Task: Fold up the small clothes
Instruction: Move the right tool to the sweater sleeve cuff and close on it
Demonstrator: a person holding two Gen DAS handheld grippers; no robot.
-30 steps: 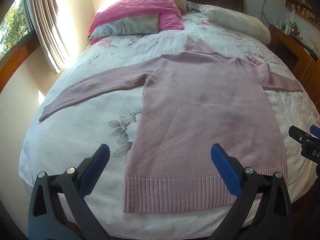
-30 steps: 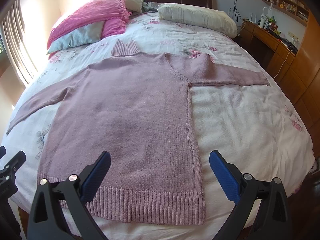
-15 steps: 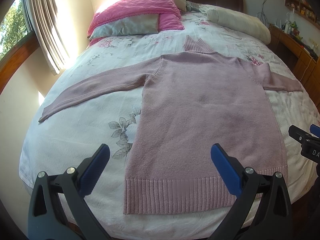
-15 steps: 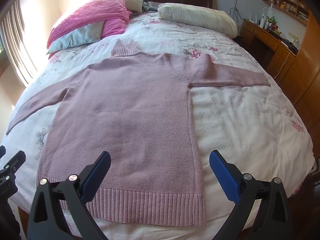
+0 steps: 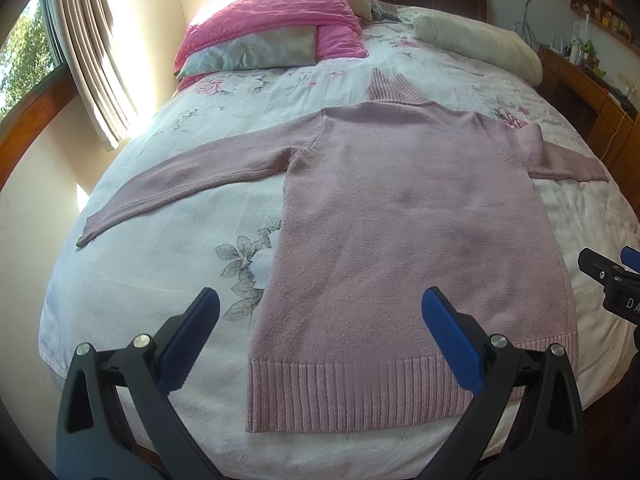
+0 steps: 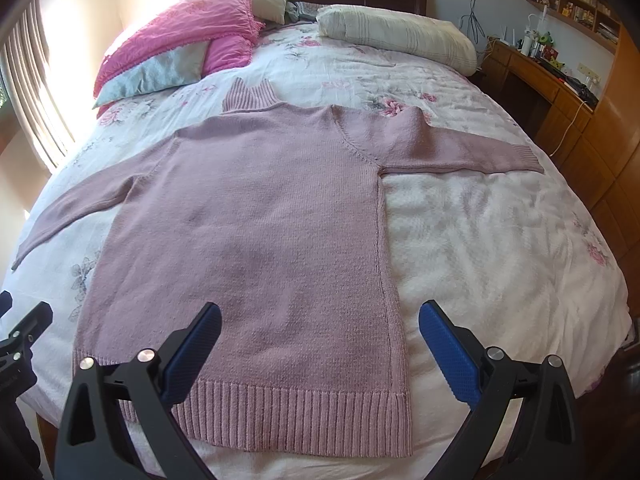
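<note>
A dusty pink knitted sweater point(image 5: 400, 220) point(image 6: 256, 232) lies flat on the bed with both sleeves spread out sideways and its ribbed collar pointing to the headboard. Its ribbed hem point(image 5: 352, 396) point(image 6: 304, 420) runs along the near bed edge. My left gripper point(image 5: 320, 328) hovers open above the hem's left half, with nothing between its blue pads. My right gripper point(image 6: 320, 340) hovers open above the hem's right corner, also empty. Part of the right gripper point(image 5: 612, 280) shows at the right edge of the left wrist view.
The bed has a white floral cover point(image 5: 160, 272) point(image 6: 500, 248). Pink and grey pillows point(image 5: 272, 28) point(image 6: 180, 44) and a cream bolster point(image 6: 400, 36) lie at the headboard. A curtain and window point(image 5: 80, 56) stand on the left, a wooden desk with clutter point(image 6: 560, 76) on the right.
</note>
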